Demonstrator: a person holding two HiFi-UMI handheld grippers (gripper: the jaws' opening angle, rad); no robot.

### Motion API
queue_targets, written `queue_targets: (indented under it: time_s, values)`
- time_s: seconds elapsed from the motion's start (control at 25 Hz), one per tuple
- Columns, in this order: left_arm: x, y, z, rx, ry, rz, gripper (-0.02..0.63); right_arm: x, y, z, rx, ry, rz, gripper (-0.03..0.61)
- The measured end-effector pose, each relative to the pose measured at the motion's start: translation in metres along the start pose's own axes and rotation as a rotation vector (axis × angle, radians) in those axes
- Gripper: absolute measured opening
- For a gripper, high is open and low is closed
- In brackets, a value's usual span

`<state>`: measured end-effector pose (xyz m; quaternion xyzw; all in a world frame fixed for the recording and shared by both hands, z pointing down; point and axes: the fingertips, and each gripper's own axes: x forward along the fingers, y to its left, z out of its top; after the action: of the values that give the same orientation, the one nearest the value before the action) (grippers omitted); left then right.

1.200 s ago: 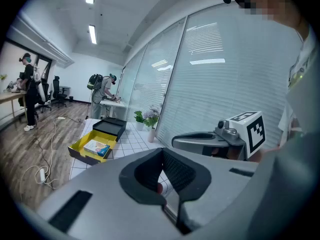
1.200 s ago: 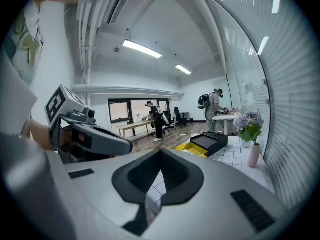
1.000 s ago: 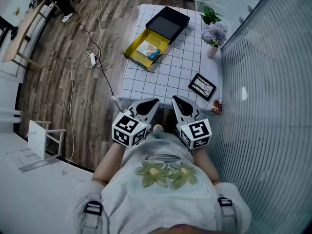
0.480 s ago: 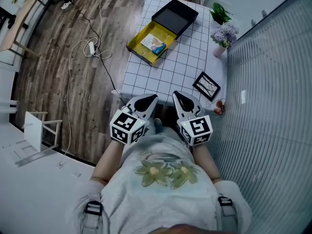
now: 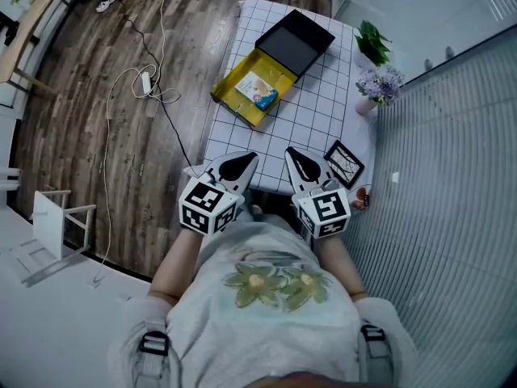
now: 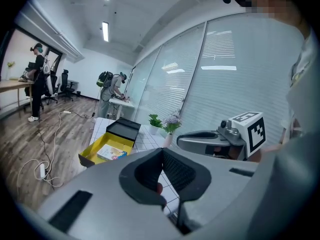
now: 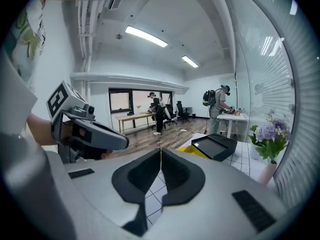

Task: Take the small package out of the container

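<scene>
An open yellow container lies on the checked table, its left edge over the table's side, with a black lid behind it. Inside rests the small package, light with a blue picture. My left gripper and right gripper hang side by side at the table's near edge, well short of the container, both shut and empty. The left gripper view shows shut jaws with the container and package ahead on the left. In the right gripper view the shut jaws point past the lid.
A picture frame lies at the near right corner of the table. A vase of lilac flowers and a green plant stand along the right edge by the glass wall. Cables trail over the wooden floor on the left, near a white stool.
Both grippers have come forward together to the table's near edge, still shut. The table and container now sit closer in the view.
</scene>
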<state>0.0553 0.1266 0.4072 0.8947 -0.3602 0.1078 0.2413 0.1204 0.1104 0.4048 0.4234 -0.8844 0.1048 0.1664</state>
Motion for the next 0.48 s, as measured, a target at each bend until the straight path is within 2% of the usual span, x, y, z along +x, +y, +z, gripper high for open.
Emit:
queue_targets:
  time_s: [0.32,0.48]
  values:
    - [0.021,0.04,0.02,-0.006,0.007,-0.012,0.006,0.043,-0.016,0.019,-0.028,0.014,0.008,0.011]
    - [0.03,0.05,0.023,-0.014,0.021,-0.028,0.007,0.064,-0.02,0.018,-0.038,0.061,0.033,0.122]
